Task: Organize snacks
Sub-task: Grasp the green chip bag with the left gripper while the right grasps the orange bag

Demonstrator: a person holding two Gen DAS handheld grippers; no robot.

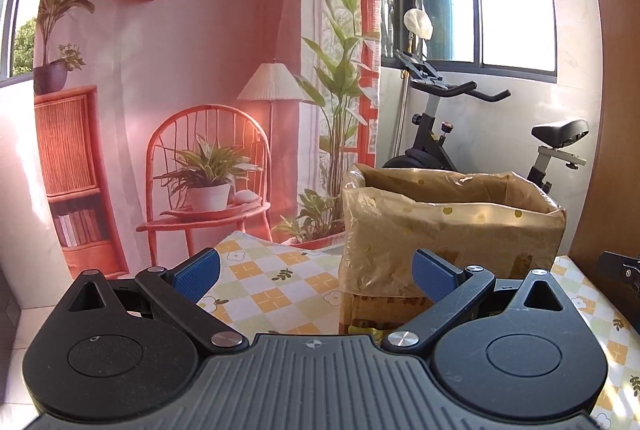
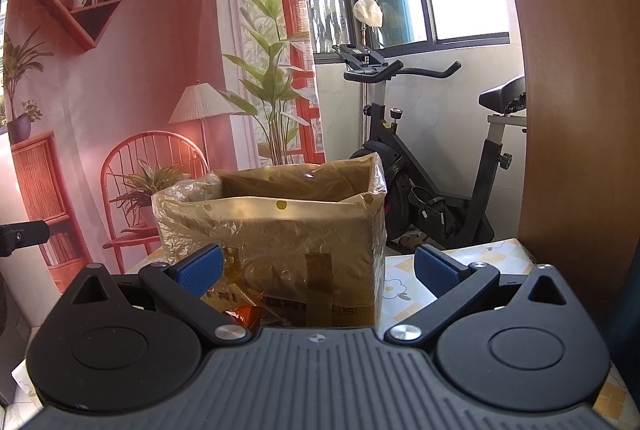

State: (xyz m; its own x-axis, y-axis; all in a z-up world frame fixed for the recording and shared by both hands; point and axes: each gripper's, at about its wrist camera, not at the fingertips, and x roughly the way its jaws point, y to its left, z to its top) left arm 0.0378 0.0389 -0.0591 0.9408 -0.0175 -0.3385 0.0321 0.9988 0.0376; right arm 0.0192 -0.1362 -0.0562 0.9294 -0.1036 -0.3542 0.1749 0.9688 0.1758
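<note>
A printed fabric backdrop (image 1: 180, 78) showing a pink room with a rattan chair, a pleated lamp and leafy plants is hung across the far side of the scene. Beside it, a black exercise bike (image 2: 432, 166) with curved handlebars and a padded saddle is seen against a pale tiled wall under a barred window. A smooth wooden panel (image 2: 576, 78) is seen rising at the right edge of the table.

The table is covered by a cloth (image 1: 276, 282) patterned with yellow and pale green checks, white flowers and small leaf sprigs. Toward the far edge of this surface a rectangular cardboard box (image 2: 296, 230) is stood upright, its top open. It is lined with a crinkled, translucent yellowish plastic bag (image 1: 440, 226) dotted with yellow spots, which is folded down over the outer walls; brown tape is visible on the front face. Just in front of the box, at its near left corner, a glossy orange snack wrapper (image 2: 245, 314) is partly seen, mostly hidden behind the gripper body.

The left gripper (image 1: 316, 276) is held with its ribbed blue pads spread wide, nothing between them. The right gripper (image 2: 318, 272) is likewise spread wide and empty, the box being framed between its fingers.
</note>
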